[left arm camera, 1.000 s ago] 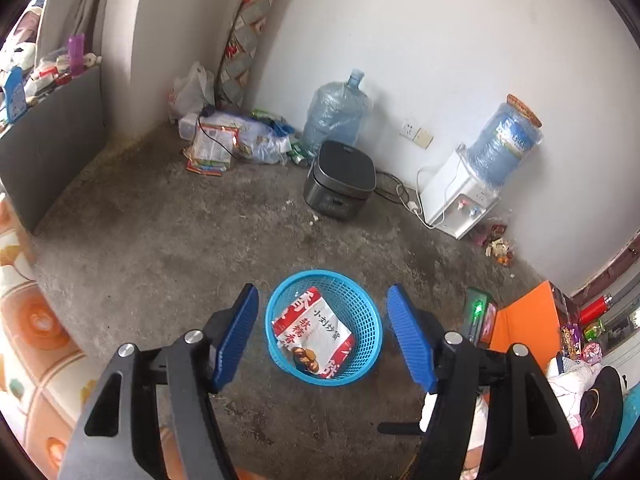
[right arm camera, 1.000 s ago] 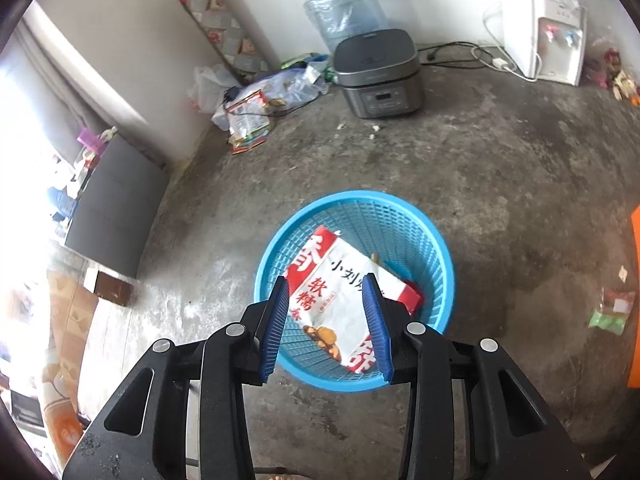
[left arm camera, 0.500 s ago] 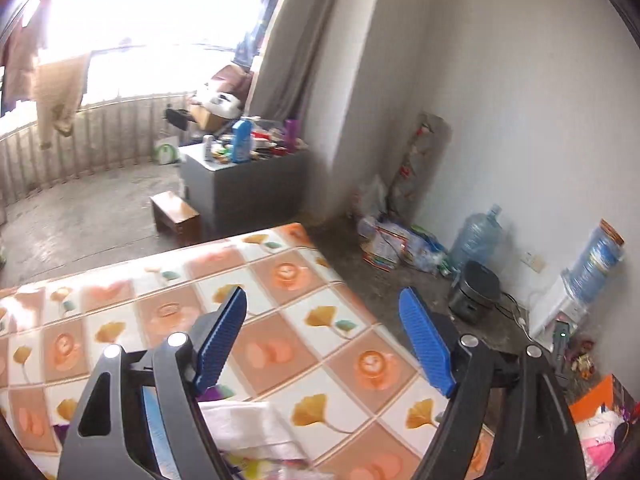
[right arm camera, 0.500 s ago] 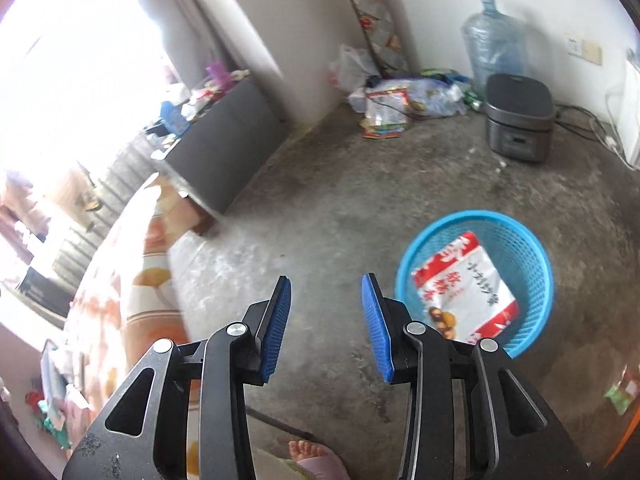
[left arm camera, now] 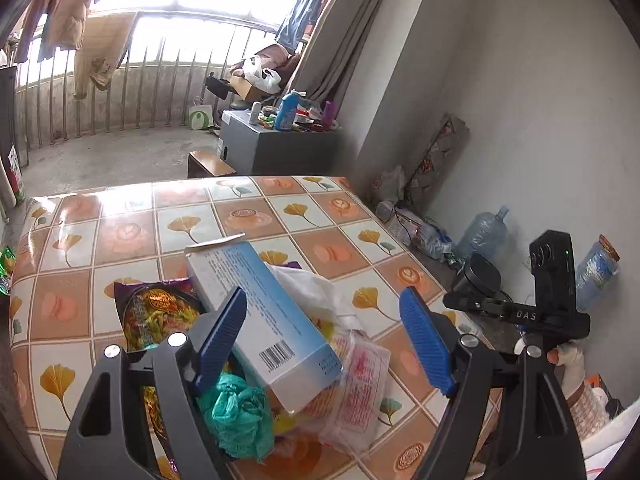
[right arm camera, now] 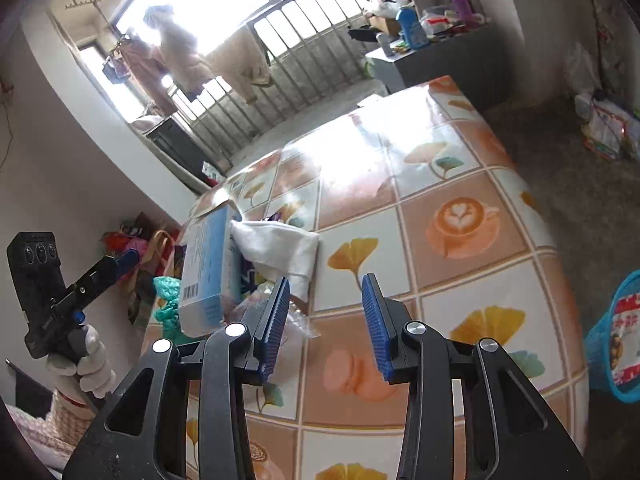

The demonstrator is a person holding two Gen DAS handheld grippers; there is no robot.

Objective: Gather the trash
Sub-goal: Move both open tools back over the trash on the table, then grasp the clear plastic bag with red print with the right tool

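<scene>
Left gripper (left arm camera: 324,338): blue ribbed pads spread wide, nothing between them; poised above the trash pile on the table, the left pad (left arm camera: 219,336) overlapping the long edge of the carton in view

Right gripper (right arm camera: 325,326): blue pads parted to a moderate gap, holding nothing; over the tablecloth just beside the pile, its left pad (right arm camera: 274,322) near the clear wrapper

Table (left arm camera: 120,236): covered with a glossy cloth of orange and white squares printed with ginkgo leaves and coffee cups; trash is gathered at the near end

Trash pile, contents:
- pale blue and white carton (left arm camera: 260,312), barcode at its near end, flap open at the far end, lying tilted on top of the other items
- white crumpled tissue (left arm camera: 316,288), touching the carton's right side
- purple snack packet (left arm camera: 156,312) with a food picture, flat under the carton's left side
- teal crumpled plastic bag (left arm camera: 236,412), at the carton's near left corner
- clear wrapper with pink print (left arm camera: 360,384), under and right of the carton's near end

Blue basket (right arm camera: 616,332): on the concrete floor beyond the table's right edge, well apart from the pile, a red and white snack bag (right arm camera: 628,340) inside

Surroundings: grey cabinet (left arm camera: 276,144) crowded with bottles by the curtain; water jug (left arm camera: 484,236) and dark rice cooker (left arm camera: 480,280) against the white wall; laundry hanging at the barred balcony
</scene>
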